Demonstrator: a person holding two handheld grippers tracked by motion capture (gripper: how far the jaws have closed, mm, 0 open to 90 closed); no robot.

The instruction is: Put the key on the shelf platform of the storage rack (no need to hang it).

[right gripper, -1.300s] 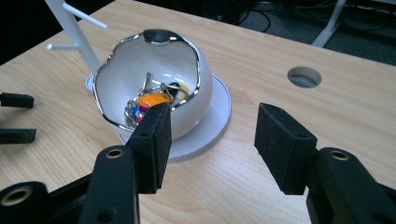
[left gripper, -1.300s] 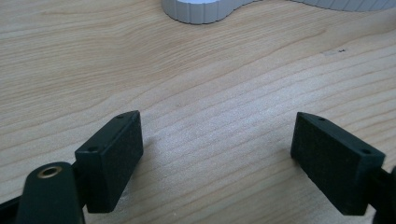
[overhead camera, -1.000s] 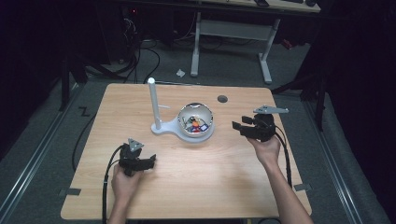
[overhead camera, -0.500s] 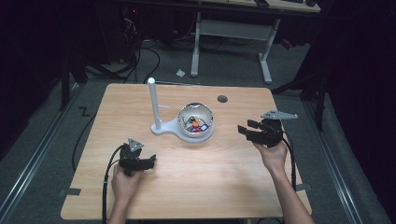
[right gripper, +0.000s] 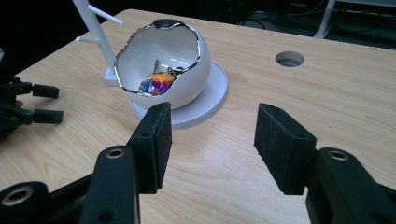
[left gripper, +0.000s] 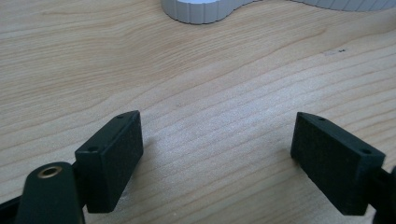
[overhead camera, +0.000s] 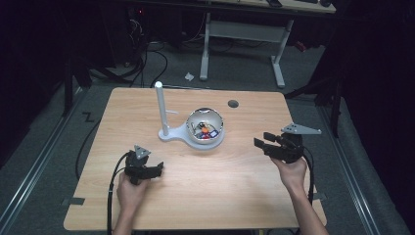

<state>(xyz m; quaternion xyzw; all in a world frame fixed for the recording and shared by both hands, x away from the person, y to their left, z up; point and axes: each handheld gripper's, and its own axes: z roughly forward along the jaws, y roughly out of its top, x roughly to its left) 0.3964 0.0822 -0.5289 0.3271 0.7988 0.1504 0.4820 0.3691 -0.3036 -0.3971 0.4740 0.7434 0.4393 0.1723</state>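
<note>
- Right gripper (overhead camera: 265,145): jaws stand apart with nothing between them, held clear above the table and aimed toward the bowl. In the right gripper view the gap (right gripper: 210,142) frames bare wood just short of the bowl's base.
- Left gripper (overhead camera: 157,169): jaws spread wide and empty, low over the tabletop; in the left gripper view (left gripper: 215,161) only wood grain lies between the pads.
- White bowl (overhead camera: 214,119): sits near the middle of the table on the round end of a white stand (overhead camera: 172,135). Its jagged, chrome-edged opening tilts toward the person's side and a little to the right; small coloured items (overhead camera: 205,131) lie inside, too small to identify.
- Stand: long axis runs left-right across the table; an upright white post (overhead camera: 161,105) with short side pegs rises from its left end, just beside the bowl.
- Table (overhead camera: 244,191): light wood, with a round cable hole (overhead camera: 233,104) near the far edge.
- Room: dark; grey floor, cables, a white-legged desk (overhead camera: 242,34) behind the table.
</note>
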